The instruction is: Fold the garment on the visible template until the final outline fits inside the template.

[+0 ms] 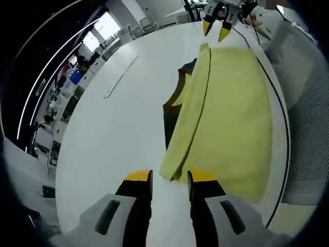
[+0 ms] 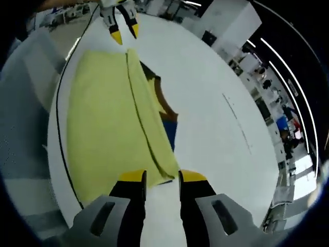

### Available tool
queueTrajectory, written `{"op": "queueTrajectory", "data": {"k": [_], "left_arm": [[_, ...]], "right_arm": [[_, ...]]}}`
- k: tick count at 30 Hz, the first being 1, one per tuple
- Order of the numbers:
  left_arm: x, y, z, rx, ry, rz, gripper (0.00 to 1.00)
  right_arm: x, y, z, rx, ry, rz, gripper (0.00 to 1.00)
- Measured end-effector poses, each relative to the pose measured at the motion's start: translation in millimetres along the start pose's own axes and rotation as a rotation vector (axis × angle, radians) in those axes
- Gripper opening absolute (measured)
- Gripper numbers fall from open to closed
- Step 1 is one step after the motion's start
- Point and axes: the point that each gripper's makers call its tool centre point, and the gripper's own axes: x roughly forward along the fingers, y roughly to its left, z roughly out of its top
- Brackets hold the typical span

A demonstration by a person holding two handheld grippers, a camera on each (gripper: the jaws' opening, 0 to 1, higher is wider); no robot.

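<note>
A yellow garment lies folded lengthwise on the white round table, with a doubled strip along its inner edge. A dark blue and brown template peeks out from under that edge. My left gripper is open, its yellow-tipped jaws straddling the garment's near corner just above the table. At the garment's far end my right gripper hovers. In the right gripper view the same garment covers the template; my right gripper is open at its near corner, and the left gripper hangs at the far end.
A black cable runs along the table's rim beside the garment, also visible as the cable. A grey mesh chair back stands just past that rim. A thin line mark crosses the bare tabletop. Office desks lie beyond.
</note>
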Motion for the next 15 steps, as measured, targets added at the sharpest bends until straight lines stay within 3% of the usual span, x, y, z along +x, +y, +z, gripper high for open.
{"op": "queueTrajectory", "data": {"k": [7,11,15], "left_arm": [[14.9,0.4,-4.7,-0.052,-0.013,-0.04,0.22],[21.9,-2.0,-6.5,-0.042,-0.002,-0.059,0.18],[25.4,-3.0,-8.7,-0.022,0.0,-0.062,0.16]], "right_arm": [[6.9,2.9,-1.8,0.0,0.01,0.029,0.24],[7.8,4.4,-1.8,0.0,0.008,0.039,0.24],[10.4,1.1,-0.8,-0.08,0.011,0.017,0.23]]}}
